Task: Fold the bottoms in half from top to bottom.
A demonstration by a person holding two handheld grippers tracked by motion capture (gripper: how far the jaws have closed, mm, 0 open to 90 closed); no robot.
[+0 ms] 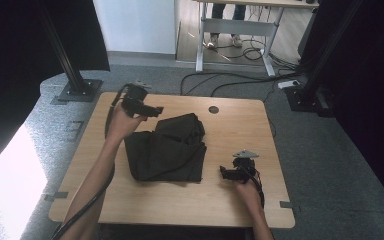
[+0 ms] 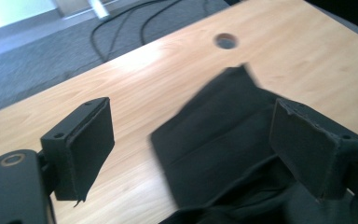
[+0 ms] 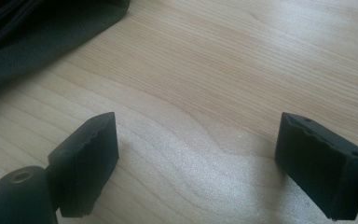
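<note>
Both hand-held grippers spread, gripping nothing. Your left hand-held gripper (image 1: 152,110) hovers at the cloth's (image 1: 167,150) far corner, probably to fold. Right hand-held gripper (image 1: 226,173) waits beside it on the worktop (image 1: 230,125).

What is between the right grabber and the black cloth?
Just bare wooden table between the right gripper and the black cloth, seen in the right gripper view.

Left gripper (image 2: 191,140) held above the dark cloth (image 2: 219,140), jaws spread wide.
We see folded cloth on the wooden table (image 2: 135,88), a round hole (image 2: 226,41) beyond it, grey floor (image 2: 37,70) with cables (image 2: 121,28) past the edge.
</note>
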